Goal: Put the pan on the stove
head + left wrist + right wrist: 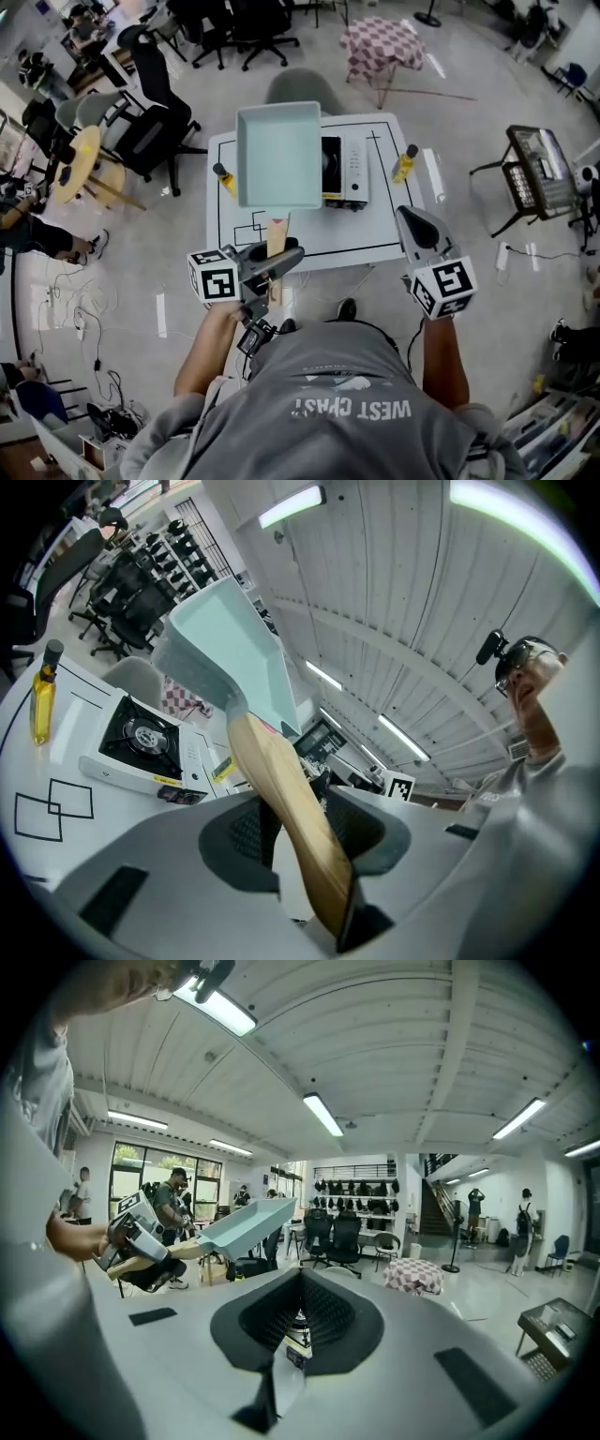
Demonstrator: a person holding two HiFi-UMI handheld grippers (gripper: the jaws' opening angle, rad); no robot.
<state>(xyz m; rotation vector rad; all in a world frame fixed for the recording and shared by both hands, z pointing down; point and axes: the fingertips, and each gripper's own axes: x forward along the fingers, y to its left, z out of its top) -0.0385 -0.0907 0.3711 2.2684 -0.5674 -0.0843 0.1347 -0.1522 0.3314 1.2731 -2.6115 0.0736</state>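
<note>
While we hold the wooden handle (277, 239) in the left gripper (289, 259), its jaws stand partly apart and press on the handle from both sides, so the pan (278, 155) is carried in the air and rests on nothing. It is a pale green rectangular pan with its open side up. Its long axis runs straight away from us: the handle points back toward our body and the pan body points forward, over the white table (309, 246). In the head view the pan covers the left part of the stove (343, 172), which stands on the table; in the left gripper view the burner shows below and to the left of the pan, apart from it. From the right gripper view we see the pan tilted, the far end higher than the handle. One oil bottle (224, 178) stands left of the pan, another (405, 164) right of the stove. The right gripper (411, 217) hangs beside the table's right front corner, its jaws together at the tips and holding nothing.
</note>
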